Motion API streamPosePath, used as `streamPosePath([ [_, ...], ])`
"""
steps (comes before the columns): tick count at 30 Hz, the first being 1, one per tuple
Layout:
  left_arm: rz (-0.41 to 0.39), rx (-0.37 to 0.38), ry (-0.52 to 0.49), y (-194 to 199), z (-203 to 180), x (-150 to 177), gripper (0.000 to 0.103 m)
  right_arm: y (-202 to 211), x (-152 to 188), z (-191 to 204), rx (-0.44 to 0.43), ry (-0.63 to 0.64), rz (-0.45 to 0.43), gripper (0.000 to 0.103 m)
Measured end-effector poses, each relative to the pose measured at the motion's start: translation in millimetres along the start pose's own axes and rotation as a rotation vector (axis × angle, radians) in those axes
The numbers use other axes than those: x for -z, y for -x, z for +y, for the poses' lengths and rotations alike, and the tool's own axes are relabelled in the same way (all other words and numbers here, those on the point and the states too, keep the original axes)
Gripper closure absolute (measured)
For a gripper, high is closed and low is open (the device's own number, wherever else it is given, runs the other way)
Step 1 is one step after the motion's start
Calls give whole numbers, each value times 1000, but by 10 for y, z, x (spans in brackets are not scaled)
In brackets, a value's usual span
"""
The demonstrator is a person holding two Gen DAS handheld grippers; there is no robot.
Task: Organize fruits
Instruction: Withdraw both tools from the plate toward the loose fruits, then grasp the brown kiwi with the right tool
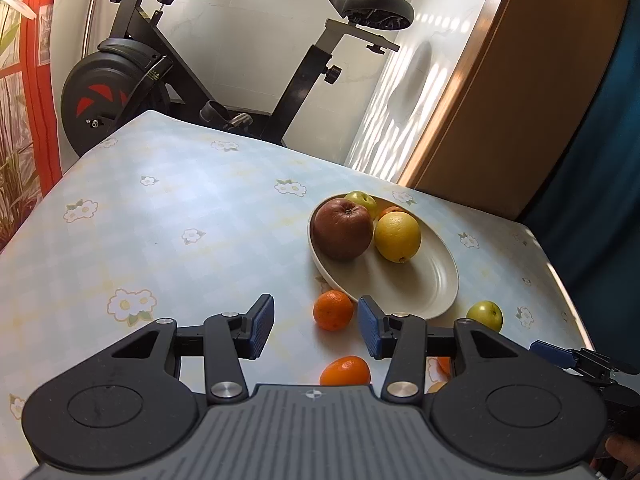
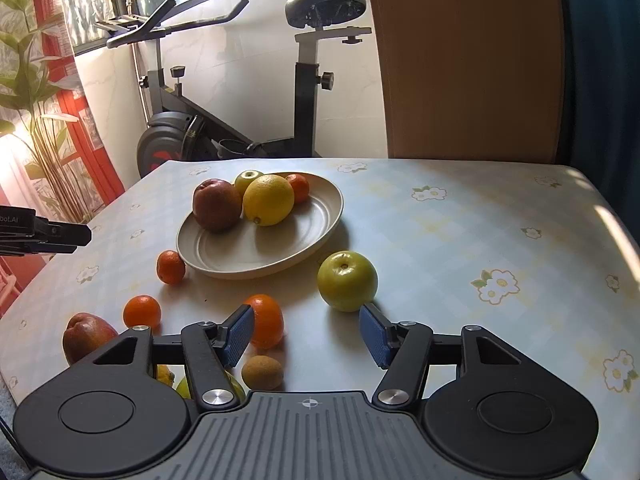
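One plate (image 2: 320, 216). On it: one red apple (image 2: 216, 204), one lemon (image 2: 268, 199), one green apple (image 2: 246, 179), one mandarin (image 2: 299, 187). Loose on counter (image 2: 460, 240): three mandarins (image 2: 171, 267), one green apple (image 2: 347, 281), one red apple (image 2: 86, 336), one kiwi (image 2: 262, 371).

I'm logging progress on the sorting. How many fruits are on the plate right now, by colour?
Red apple: 1
Green apple: 1
Yellow citrus: 1
Small orange: 1
Total on the plate: 4

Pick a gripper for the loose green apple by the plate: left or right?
Right. The right gripper is open with the green apple just ahead of its fingertips. The left gripper faces a small orange instead.
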State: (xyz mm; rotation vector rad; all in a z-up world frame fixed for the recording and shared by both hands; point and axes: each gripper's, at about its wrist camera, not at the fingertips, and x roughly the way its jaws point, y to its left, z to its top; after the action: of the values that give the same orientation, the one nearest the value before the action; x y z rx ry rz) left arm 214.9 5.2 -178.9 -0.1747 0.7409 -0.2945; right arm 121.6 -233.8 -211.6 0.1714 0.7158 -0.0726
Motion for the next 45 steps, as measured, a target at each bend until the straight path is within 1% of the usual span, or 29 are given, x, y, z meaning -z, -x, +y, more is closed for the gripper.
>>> streamPosePath([
  [2, -2, 2, -3, 9, -6, 23, 55, 2, 10, -30, -4, -15, -6, 48],
  [5, 1, 4, -8, 14, -20, 60, 55, -8, 38, -21, 1, -4, -2, 48],
  [8, 8, 5, -12, 17, -27, 82, 55, -21, 71, -15, -12, -6, 9, 49],
  [10, 12, 6, -14, 15, -32, 90, 55, -31, 92, 0, -14, 2, 15, 52],
  [12, 15, 9, -19, 18, -44, 95, 55, -52, 119, 9, -21, 3, 30, 58],
  [15, 14, 11, -29, 29, -63, 101, 55, -97, 159, -19, -39, -20, 50, 62],
  [17, 15, 11, -33, 32, -65, 102, 55, -110, 175, -40, -48, -36, 54, 64],
  [23, 20, 10, -34, 32, -68, 95, 55, -77, 158, -34, -60, -42, 41, 64],
  [34, 33, 20, -66, 45, -123, 127, 55, 33, 93, 222, -122, 28, 28, 64],
  [39, 42, 19, -67, 59, -120, 154, 55, 25, 99, 308, -141, 52, 42, 64],
  [45, 53, 17, -59, 43, -104, 169, 55, 2, 135, 310, -137, 48, 61, 64],
])
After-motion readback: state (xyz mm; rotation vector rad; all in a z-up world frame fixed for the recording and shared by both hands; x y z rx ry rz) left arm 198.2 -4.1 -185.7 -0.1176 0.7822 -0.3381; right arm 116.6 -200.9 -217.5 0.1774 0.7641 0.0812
